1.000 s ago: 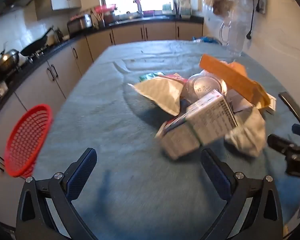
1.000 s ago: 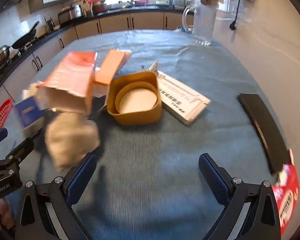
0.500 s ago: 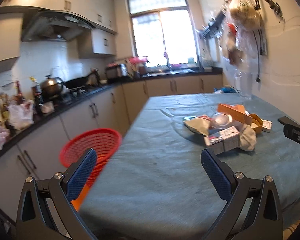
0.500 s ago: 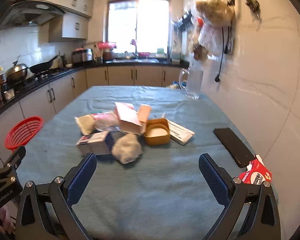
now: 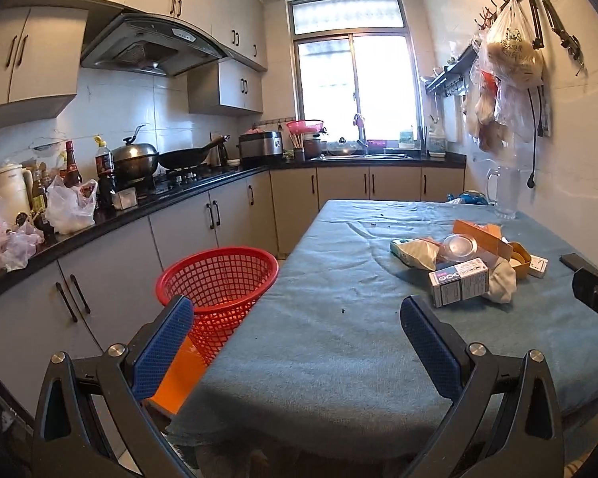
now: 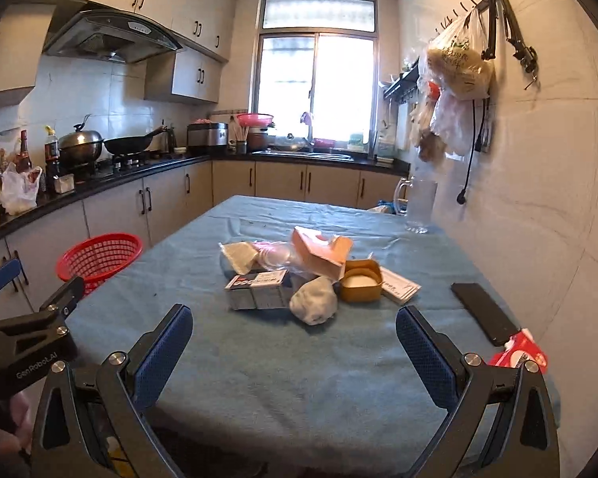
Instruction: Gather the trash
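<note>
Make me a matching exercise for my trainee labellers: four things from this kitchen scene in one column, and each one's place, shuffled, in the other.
Things:
1. basket
2. phone
3. jug
4. tub

Places:
A. far end of the table, near the wall
B. beside the table, off its left edge
C. in the pile at the table's middle
D. flat on the table, near its right edge

Pairs: 1-B, 2-D, 3-A, 4-C

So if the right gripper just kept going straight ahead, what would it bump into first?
Probably the crumpled grey-white paper wad, lying straight ahead between its open jaws, with the grey printed carton just left of it. Depth is hard to judge; only blue tablecloth lies before them.
</note>
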`<state>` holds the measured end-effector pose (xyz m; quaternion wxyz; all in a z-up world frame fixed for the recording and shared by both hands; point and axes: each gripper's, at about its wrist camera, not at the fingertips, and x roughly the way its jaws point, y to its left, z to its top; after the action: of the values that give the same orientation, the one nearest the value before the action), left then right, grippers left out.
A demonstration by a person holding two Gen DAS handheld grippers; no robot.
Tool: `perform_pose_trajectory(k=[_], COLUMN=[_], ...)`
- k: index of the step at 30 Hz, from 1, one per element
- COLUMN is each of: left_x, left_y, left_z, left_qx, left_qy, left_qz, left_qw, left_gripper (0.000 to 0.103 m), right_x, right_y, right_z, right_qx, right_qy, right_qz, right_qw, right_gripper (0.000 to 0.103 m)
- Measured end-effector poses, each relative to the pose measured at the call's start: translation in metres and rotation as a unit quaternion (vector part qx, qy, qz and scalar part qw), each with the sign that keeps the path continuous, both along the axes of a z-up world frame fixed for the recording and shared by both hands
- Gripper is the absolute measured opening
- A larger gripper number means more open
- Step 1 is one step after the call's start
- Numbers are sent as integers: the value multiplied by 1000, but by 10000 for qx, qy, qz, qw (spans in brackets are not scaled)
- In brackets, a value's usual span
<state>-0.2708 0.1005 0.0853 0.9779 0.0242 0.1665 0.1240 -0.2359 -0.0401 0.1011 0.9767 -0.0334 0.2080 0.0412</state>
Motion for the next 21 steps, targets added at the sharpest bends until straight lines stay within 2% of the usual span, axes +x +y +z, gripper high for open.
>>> perform_pose_trajectory(k=[21], left_x=[6], left_y=[2], left_z=[-18], left_qx=[25], left_qy=[222], left_qz=[127], left_qw=[9997], left_gripper=[103], right_x=[9], right_y=[12], right_z=[-25], right_qx=[-82], right_qy=[363], right_qz=[153], right_qw=[9992], right_gripper=[103])
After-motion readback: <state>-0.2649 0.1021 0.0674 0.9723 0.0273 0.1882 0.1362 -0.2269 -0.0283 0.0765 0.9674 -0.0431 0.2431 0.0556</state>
